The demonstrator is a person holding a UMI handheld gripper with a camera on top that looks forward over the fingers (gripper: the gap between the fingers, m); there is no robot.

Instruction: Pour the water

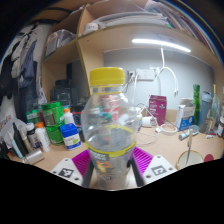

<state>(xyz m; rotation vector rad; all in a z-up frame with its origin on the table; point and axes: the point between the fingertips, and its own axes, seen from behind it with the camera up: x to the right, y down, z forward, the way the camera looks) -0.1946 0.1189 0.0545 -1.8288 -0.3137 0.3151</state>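
Standing upright between the two fingers, a clear plastic bottle (110, 128) with a yellow cap (108, 77) is seen close to the camera. Its lower part sits between the magenta pads (141, 160), and both fingers appear pressed against its sides, so the gripper (110, 170) is taken to be pinched on the bottle. A yellow band is wrapped round the bottle near its base, and the wall is transparent enough for the desk behind to be seen through it. Whether water is inside cannot be told.

Beyond the bottle a wooden table (170, 148) is spread across the scene. On its far left a green bottle (54, 120) is stood among other clutter, with a small white bottle with a blue label (69, 130) just to its right and another white bottle (42, 137) nearer. To the right of the held bottle a dark red box (157, 108) is set upright at the far side of the table, and further right a tall green container (196, 105) is stood. A wine glass (187, 130) is placed on the near right part of the table, well apart from the bottle. Overhead, a long ceiling light (160, 45) is lit, and wooden shelving (100, 20) is fixed above the far wall.
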